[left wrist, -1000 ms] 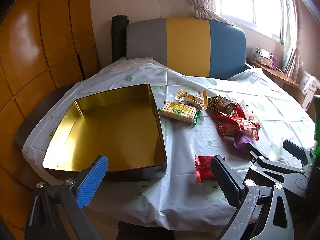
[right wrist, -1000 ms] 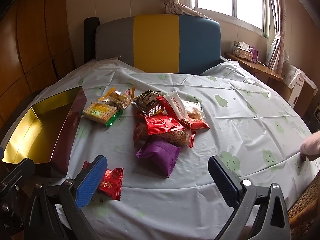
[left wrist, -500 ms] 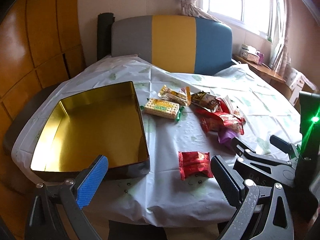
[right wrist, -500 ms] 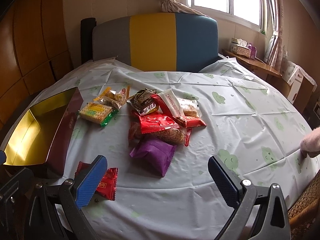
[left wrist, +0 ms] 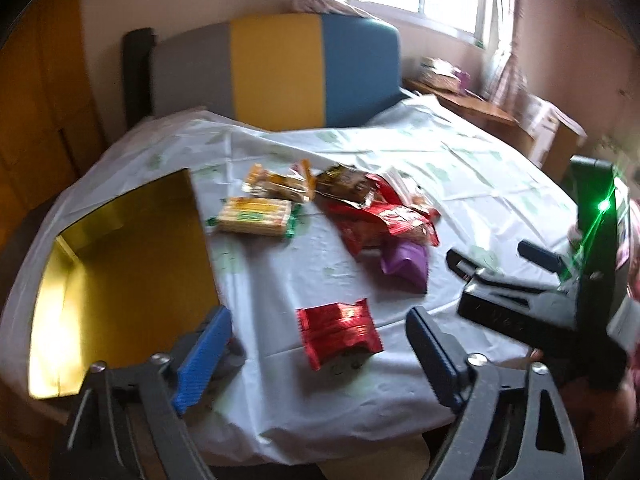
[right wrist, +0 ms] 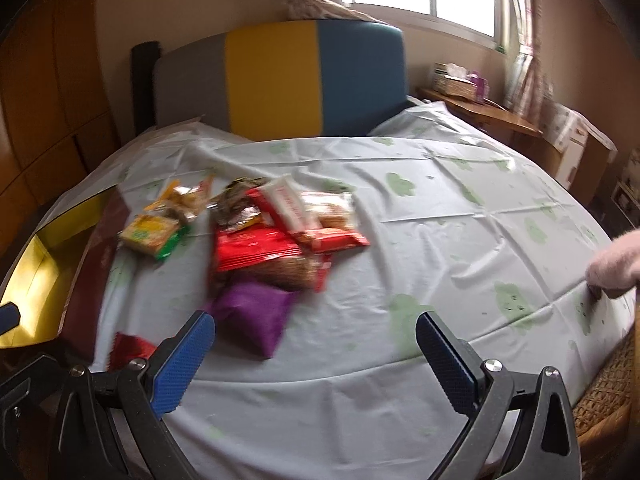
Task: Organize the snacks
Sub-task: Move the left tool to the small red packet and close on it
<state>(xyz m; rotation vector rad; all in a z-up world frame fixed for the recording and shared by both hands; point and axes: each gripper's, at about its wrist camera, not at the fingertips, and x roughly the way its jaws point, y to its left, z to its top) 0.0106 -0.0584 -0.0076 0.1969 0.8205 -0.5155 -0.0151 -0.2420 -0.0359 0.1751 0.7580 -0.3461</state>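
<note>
An open gold-lined tin [left wrist: 120, 264] sits at the table's left; its edge shows in the right wrist view [right wrist: 52, 264]. A small red packet [left wrist: 338, 330] lies near the front edge, just beyond my open, empty left gripper [left wrist: 320, 364]. A pile of snacks lies mid-table: a yellow cracker pack [left wrist: 256, 216], red bags [right wrist: 264, 244], a purple packet [right wrist: 256, 316]. My right gripper [right wrist: 316, 364] is open and empty, its left finger close to the purple packet. It also shows in the left wrist view [left wrist: 508, 256].
A white cloth with green prints [right wrist: 460, 240] covers the round table. A grey, yellow and blue chair back [right wrist: 280, 80] stands behind it. A wooden side table [right wrist: 480, 116] is at the far right. A sleeved arm [right wrist: 616, 264] rests at the right edge.
Both grippers have swung right and moved forward over the table. The red packet now lies between the left fingers' line; the purple packet is nearer the right gripper. Both stay open.
</note>
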